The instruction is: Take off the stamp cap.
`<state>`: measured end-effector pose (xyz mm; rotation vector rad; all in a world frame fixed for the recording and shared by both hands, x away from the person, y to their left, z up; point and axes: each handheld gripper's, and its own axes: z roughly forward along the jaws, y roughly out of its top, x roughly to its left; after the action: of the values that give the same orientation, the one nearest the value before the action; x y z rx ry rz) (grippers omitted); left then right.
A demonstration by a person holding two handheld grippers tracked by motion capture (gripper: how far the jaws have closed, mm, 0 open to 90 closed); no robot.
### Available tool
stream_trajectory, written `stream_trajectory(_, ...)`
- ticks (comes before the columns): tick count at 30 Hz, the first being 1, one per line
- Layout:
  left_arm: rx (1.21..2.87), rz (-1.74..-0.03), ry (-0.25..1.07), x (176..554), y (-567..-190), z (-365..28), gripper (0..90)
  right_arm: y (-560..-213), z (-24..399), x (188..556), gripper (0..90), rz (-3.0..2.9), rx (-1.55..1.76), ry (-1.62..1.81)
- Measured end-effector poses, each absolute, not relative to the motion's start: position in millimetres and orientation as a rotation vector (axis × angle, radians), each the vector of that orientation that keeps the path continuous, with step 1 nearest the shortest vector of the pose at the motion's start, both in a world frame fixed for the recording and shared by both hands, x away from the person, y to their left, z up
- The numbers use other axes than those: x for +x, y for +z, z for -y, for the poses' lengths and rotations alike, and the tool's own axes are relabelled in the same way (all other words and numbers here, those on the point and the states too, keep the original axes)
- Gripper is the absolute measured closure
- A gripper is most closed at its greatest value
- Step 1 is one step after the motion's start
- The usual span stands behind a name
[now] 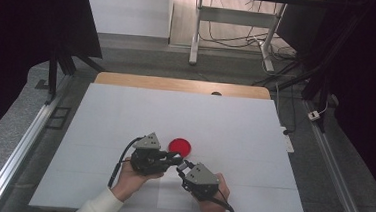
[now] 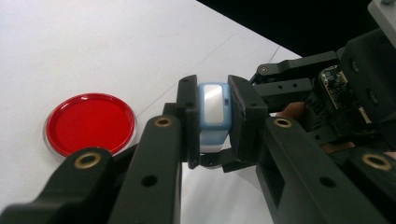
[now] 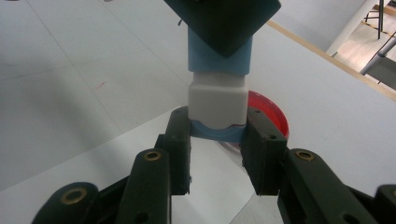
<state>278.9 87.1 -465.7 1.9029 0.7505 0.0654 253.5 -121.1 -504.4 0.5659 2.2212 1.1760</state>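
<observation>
Both grippers, left (image 2: 212,121) and right (image 3: 218,140), pinch one small blue-and-white case (image 3: 218,88) beside the red lid (image 2: 88,122); next, probably pull it apart.

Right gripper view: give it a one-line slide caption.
Both grippers clamp one small blue-and-white block above the white table, a red dish behind.

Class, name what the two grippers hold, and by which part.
Both hold one small blue-and-white block: left gripper clamps its blue end, right gripper its other end.
</observation>
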Motion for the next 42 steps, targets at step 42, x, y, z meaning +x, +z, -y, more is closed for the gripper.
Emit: stream_trajectory(42,1.827,-0.785,0.074,280.3,-460.0,-103.2,75.9,-510.1,129.5,258.5,64.4,-2.226,0.621,1.16)
